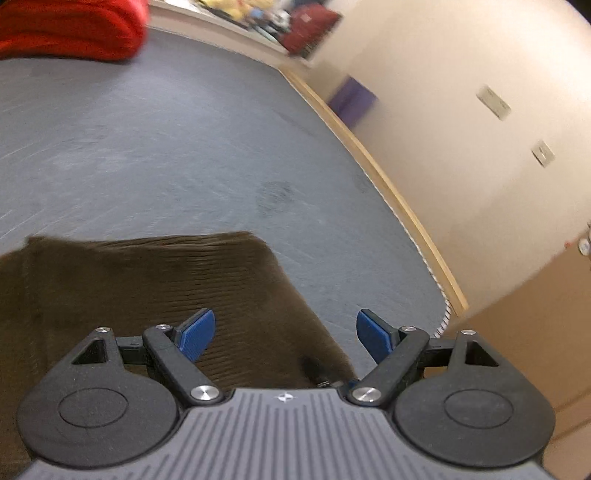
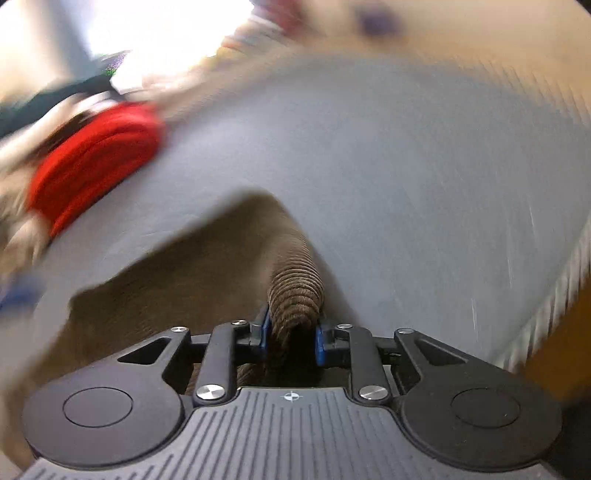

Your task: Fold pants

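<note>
The brown corduroy pants (image 1: 147,288) lie on a grey mat (image 1: 184,147). In the left wrist view my left gripper (image 1: 284,334) is open and empty, hovering over the pants' right edge. In the right wrist view my right gripper (image 2: 291,332) is shut on a bunched ridge of the pants (image 2: 295,291), with the rest of the pants (image 2: 192,269) spreading away to the left on the grey mat (image 2: 406,184). This view is blurred by motion.
A folded red garment (image 1: 70,29) lies at the far left of the mat, also in the right wrist view (image 2: 96,158). A wooden edge (image 1: 388,184) borders the mat on the right, with a beige wall (image 1: 461,110) beyond. Cluttered items (image 1: 306,26) sit far back.
</note>
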Demonstrator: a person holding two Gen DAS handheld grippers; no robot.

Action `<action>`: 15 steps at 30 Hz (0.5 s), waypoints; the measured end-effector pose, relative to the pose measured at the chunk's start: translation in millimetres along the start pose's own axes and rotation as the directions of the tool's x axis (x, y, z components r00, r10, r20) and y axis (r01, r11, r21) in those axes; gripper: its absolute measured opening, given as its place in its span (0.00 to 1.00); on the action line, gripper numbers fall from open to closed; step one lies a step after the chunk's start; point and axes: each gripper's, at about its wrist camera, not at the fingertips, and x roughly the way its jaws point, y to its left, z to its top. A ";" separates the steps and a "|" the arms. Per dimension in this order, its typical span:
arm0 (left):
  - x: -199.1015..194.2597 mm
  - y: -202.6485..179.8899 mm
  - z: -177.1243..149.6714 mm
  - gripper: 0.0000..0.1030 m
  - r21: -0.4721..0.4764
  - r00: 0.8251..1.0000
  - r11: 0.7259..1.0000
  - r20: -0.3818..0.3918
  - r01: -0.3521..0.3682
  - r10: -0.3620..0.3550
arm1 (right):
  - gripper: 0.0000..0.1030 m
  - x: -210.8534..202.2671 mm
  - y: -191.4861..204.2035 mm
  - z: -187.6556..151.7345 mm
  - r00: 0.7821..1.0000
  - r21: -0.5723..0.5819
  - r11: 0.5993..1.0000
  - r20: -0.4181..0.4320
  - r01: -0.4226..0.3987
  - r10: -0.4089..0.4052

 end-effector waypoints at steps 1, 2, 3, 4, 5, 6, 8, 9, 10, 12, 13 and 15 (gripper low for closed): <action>4.5 -6.3 6.6 0.86 0.015 0.999 1.000 -0.031 0.014 -0.013 | 0.20 -13.1 20.9 0.0 0.997 -0.127 0.991 0.065 -0.034 0.042; 9.6 -11.4 14.0 0.86 0.028 0.998 0.999 -0.066 0.024 -0.022 | 0.20 -27.2 44.6 -3.7 0.987 -0.276 0.959 0.126 -0.062 0.100; 12.2 -13.8 18.6 0.86 0.038 0.996 0.999 -0.084 0.017 -0.014 | 0.20 -38.2 62.5 -9.7 0.976 -0.384 0.921 0.164 -0.071 0.143; 14.4 -15.5 23.2 0.86 0.053 0.995 0.999 -0.098 0.001 0.005 | 0.20 -48.5 77.3 -17.4 0.963 -0.469 0.880 0.193 -0.078 0.188; 16.4 -16.3 27.1 0.87 0.081 0.993 0.996 -0.111 -0.036 0.045 | 0.20 -55.6 88.8 -24.5 0.952 -0.531 0.843 0.207 -0.083 0.224; 18.0 -16.4 29.0 0.87 0.106 0.989 0.991 -0.118 -0.076 0.089 | 0.20 -61.9 99.2 -31.8 0.944 -0.583 0.808 0.212 -0.085 0.252; 19.7 -10.0 30.5 0.80 0.149 0.972 0.973 -0.129 -0.175 0.195 | 0.20 -68.2 112.4 -39.6 0.934 -0.636 0.764 0.201 -0.104 0.295; 19.4 -3.3 29.6 0.60 0.155 0.964 0.966 -0.135 -0.208 0.230 | 0.20 -71.3 118.1 -42.1 0.930 -0.656 0.746 0.196 -0.112 0.312; 19.4 5.4 29.0 0.42 0.150 0.958 0.963 -0.150 -0.224 0.246 | 0.20 -74.4 123.8 -45.0 0.924 -0.679 0.725 0.197 -0.112 0.327; 14.5 27.3 24.2 0.20 0.124 0.952 0.962 -0.159 -0.243 0.261 | 0.20 -80.4 132.7 -48.8 0.917 -0.707 0.696 0.185 -0.126 0.354; 10.6 38.0 20.9 0.19 0.115 0.952 0.962 -0.155 -0.249 0.264 | 0.20 -80.3 137.8 -49.5 0.918 -0.715 0.685 0.165 -0.140 0.360; -5.5 60.5 14.1 0.18 0.085 0.951 0.960 -0.136 -0.268 0.277 | 0.20 -76.0 146.8 -48.5 0.922 -0.723 0.669 0.119 -0.173 0.368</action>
